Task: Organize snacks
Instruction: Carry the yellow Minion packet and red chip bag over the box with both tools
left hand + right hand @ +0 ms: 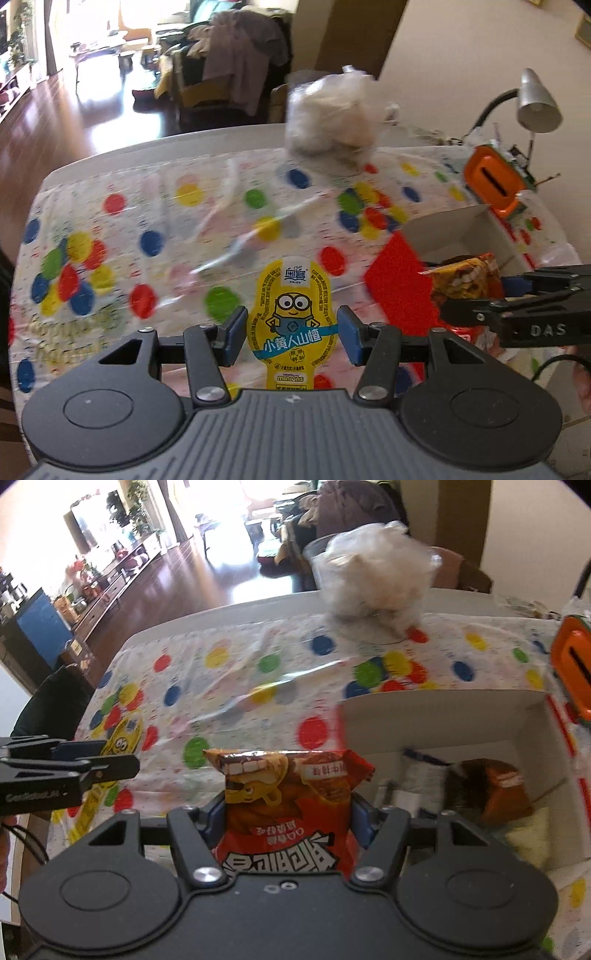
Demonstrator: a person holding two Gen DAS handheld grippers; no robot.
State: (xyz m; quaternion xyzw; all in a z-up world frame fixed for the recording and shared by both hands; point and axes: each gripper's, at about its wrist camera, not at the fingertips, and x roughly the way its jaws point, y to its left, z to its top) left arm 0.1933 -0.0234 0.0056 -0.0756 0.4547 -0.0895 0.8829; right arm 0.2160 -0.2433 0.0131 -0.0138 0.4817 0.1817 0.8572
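Observation:
My left gripper [292,332] is shut on a flat yellow Minions snack pack [293,321], held above the table. My right gripper [286,814] is shut on a red and brown snack bag [286,812], held up just left of the open box [436,712]. The box is white inside and red outside, and it holds several snack packs, one of them brown [491,786]. In the left wrist view the right gripper [517,306] comes in from the right with the bag [465,277] beside the box [454,229]. The left gripper also shows at the left edge of the right wrist view [70,771].
The table [147,147] has a white cloth with coloured dots. A clear bag of pale round snacks [332,118] stands at the far side. An orange device [495,177] and a silver desk lamp [535,103] stand at the far right, behind the box.

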